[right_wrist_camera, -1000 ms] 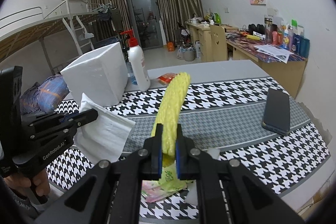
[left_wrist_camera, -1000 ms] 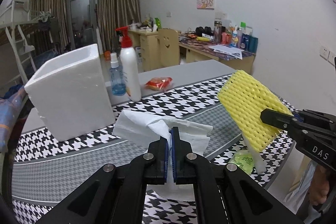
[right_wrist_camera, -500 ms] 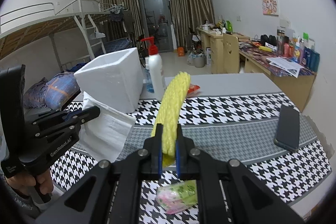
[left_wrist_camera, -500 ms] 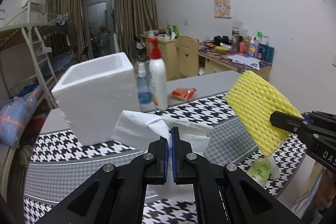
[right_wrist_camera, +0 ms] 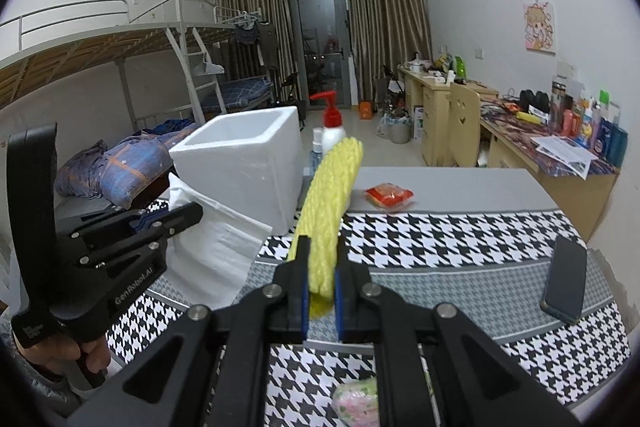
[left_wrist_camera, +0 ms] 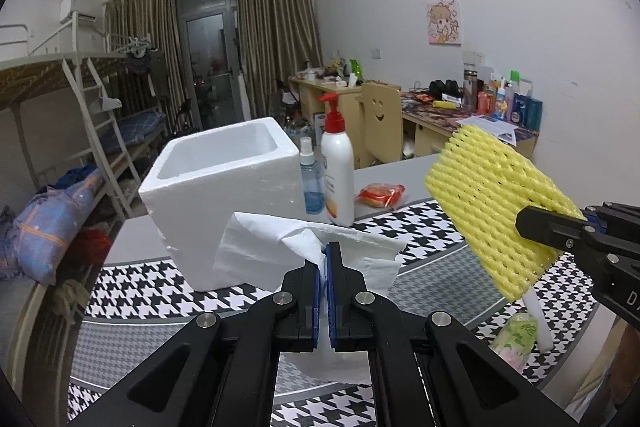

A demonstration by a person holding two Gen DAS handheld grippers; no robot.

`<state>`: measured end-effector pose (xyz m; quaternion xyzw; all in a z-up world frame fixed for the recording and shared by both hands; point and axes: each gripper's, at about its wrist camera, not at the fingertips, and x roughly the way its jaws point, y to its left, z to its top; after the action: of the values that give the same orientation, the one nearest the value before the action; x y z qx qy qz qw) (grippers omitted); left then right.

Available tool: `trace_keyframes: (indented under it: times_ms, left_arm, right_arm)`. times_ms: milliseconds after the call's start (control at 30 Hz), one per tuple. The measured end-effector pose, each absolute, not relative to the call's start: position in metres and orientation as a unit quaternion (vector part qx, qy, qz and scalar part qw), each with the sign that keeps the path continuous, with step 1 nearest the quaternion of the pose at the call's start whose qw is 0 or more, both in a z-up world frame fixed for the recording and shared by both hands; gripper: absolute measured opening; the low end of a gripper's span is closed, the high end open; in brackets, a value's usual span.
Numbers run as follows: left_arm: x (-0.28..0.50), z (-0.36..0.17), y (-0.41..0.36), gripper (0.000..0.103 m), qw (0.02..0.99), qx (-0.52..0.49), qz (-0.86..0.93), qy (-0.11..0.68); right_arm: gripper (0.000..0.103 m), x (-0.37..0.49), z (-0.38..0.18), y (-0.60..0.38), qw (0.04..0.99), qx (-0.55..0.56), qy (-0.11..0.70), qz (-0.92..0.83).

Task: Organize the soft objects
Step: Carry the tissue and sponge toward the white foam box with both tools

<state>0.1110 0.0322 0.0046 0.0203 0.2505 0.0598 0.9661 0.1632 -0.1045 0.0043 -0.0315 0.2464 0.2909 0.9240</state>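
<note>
Above the houndstooth tablecloth point(left_wrist_camera: 436, 227), both tools are carrying something soft clear of the surface. At six o'clock in the left wrist view, the left gripper point(left_wrist_camera: 327, 259) is clenching a white tissue point(left_wrist_camera: 260, 247), whose loose folds are spreading toward ten o'clock and two o'clock of the closed tips. At three o'clock in that view, the right gripper point(left_wrist_camera: 560, 227) is pinching the lower edge of a yellow foam net point(left_wrist_camera: 492, 203), which is tilting up toward twelve o'clock. In the right wrist view the same yellow foam net point(right_wrist_camera: 328, 211) is standing edge-on between the closed tips of the right gripper point(right_wrist_camera: 322, 267), and the left gripper point(right_wrist_camera: 176, 217) is sitting at nine o'clock with the white tissue point(right_wrist_camera: 212, 251) hanging from it.

Beyond the tissue, at eleven o'clock, a white foam box point(left_wrist_camera: 224, 195) is standing open-topped on the table. Just beside its right side, at twelve o'clock, a small blue spray bottle point(left_wrist_camera: 310, 179) and a white pump bottle point(left_wrist_camera: 338, 171) with a red head are standing upright. A red snack packet point(left_wrist_camera: 380, 195) is lying at one o'clock, near the bottles. A green and pink packet point(left_wrist_camera: 516, 339) is lying at four o'clock, under the foam net. A dark phone point(right_wrist_camera: 566, 279) is lying flat at three o'clock in the right wrist view, well apart from the box.
</note>
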Motion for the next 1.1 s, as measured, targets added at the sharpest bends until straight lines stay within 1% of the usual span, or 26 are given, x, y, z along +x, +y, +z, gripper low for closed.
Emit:
trace_keyframes:
  times_ms: [1100]
  left_arm:
    - [0.126,0.041,0.063,0.003,0.972,0.038,0.108,0.205]
  right_arm:
    - [0.012,0.178,0.044,-0.054,0.920,-0.051,0.225,0.318]
